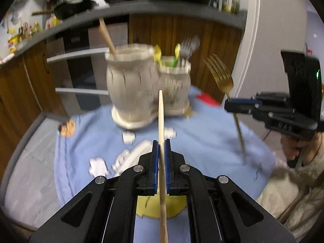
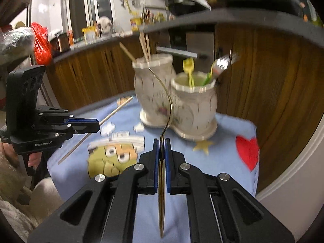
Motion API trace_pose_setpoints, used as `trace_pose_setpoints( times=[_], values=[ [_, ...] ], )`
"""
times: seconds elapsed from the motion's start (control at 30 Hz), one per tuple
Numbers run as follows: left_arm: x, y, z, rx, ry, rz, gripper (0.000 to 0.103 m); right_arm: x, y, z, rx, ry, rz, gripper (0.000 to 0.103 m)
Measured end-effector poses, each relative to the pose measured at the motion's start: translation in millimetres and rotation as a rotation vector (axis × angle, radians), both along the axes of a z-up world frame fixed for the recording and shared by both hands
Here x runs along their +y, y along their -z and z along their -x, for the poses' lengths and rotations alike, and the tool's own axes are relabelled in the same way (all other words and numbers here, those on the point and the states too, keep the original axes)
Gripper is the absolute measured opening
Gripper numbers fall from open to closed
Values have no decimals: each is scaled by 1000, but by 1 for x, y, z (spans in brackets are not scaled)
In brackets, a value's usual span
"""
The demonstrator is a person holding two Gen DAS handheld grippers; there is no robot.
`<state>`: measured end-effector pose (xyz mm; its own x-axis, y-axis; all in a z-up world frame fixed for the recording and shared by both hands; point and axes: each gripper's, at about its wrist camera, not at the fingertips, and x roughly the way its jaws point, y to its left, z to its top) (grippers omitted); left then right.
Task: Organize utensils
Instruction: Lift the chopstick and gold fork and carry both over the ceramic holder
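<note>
My left gripper [image 1: 161,141] is shut on a pale wooden chopstick [image 1: 161,111], which points forward at the white ceramic double holder [image 1: 129,85]. The holder's tall pot has wooden sticks in it; its short pot [image 1: 176,81] has yellow-green utensils and a silver fork. At the right, my right gripper [image 1: 227,103] is shut on a gold fork [image 1: 220,75], tines up. In the right wrist view the right gripper [image 2: 161,140] clamps the gold fork [image 2: 169,101] edge-on, before the holder [image 2: 194,105]. At the left, the left gripper [image 2: 98,124] holds the chopstick [image 2: 116,110] above the cloth.
A blue cloth [image 2: 222,141] with a cartoon print and a red heart [image 2: 248,151] covers the small table. Behind the table stand wooden cabinets [image 2: 263,70] under a grey counter with pans. A person's hand [image 1: 293,147] grips the right tool.
</note>
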<state>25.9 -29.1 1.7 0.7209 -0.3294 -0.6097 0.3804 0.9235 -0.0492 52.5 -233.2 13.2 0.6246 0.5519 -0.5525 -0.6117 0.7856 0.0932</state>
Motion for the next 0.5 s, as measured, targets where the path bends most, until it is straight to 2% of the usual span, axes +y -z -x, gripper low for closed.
trace_pose_setpoints(
  times=[0.17, 0.3, 0.37, 0.5],
  values=[
    [2, -35, -17, -130, -10, 106, 6, 0, -33, -2, -148, 37, -86, 5],
    [5, -71, -33, -286, -37, 218, 6, -5, -68, -19, -253, 82, -183, 5],
    [10, -87, -48, -358, -65, 298, 6, -6, -87, -33, -281, 110, -218, 5],
    [10, -104, -70, -456, -110, 373, 6, -7, -110, -58, -277, 145, -260, 5]
  ],
)
